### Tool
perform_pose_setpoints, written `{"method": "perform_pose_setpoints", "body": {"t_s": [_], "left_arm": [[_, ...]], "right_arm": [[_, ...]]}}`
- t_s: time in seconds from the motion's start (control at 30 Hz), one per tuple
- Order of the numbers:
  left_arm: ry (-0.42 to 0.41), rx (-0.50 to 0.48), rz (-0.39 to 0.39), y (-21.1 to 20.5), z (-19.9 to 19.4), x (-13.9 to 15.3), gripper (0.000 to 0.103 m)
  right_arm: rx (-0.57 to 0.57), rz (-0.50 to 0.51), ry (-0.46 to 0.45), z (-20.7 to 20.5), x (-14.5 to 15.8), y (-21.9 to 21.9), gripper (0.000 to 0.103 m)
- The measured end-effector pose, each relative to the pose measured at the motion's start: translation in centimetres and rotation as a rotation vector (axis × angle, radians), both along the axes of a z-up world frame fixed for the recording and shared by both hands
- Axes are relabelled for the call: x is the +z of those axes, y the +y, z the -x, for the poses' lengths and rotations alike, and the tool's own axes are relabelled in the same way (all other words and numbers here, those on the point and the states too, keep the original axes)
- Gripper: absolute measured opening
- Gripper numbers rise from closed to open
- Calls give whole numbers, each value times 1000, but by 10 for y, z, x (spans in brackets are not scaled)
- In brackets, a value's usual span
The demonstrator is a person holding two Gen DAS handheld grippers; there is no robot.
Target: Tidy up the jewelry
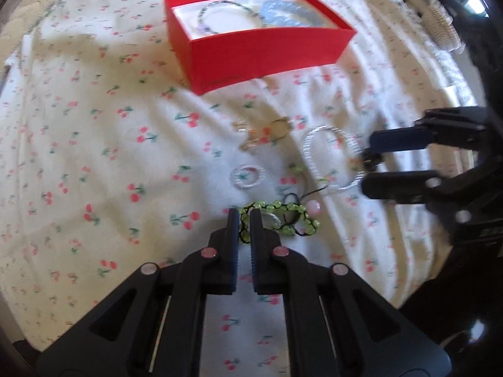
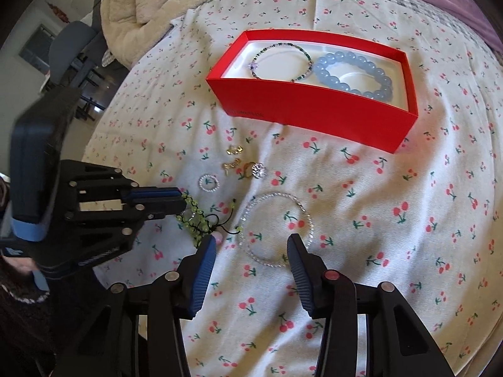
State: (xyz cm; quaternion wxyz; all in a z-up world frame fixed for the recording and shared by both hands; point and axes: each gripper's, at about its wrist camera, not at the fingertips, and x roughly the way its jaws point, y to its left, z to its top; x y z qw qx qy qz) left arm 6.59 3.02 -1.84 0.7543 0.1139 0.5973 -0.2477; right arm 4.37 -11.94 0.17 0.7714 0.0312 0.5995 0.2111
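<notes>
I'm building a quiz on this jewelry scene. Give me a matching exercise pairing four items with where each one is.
Items:
1. blue bead bracelet
2. green bead bracelet
3. clear bead bracelet
4. small pearl ring

Places:
A. lying ahead of the open right gripper
B. inside the red box
C. at the left gripper tips
D. alone on the cloth, left of the gold charms

Pairs: 1-B, 2-C, 3-A, 4-D

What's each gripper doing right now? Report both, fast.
Left gripper: nearly shut, fingers closing on the green beaded bracelet.
Right gripper: open, holding nothing, poised over the clear beaded bracelet.
</notes>
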Motion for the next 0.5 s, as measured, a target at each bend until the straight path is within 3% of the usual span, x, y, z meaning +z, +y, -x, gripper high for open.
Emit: {"method": "perform_pose_setpoints", "body": {"t_s": [0.13, 0.43, 0.5], "left_arm": [[-18, 45, -6, 9, -3, 5, 8], [12, -37, 333, 10, 18, 55, 7], [-13, -59, 274, 4, 23, 53, 7]], "right_arm": [[1, -10, 11, -2, -2, 3, 47], [0, -15, -7, -6, 5, 5, 47], [-13, -21, -14, -7, 8, 0, 47]]}}
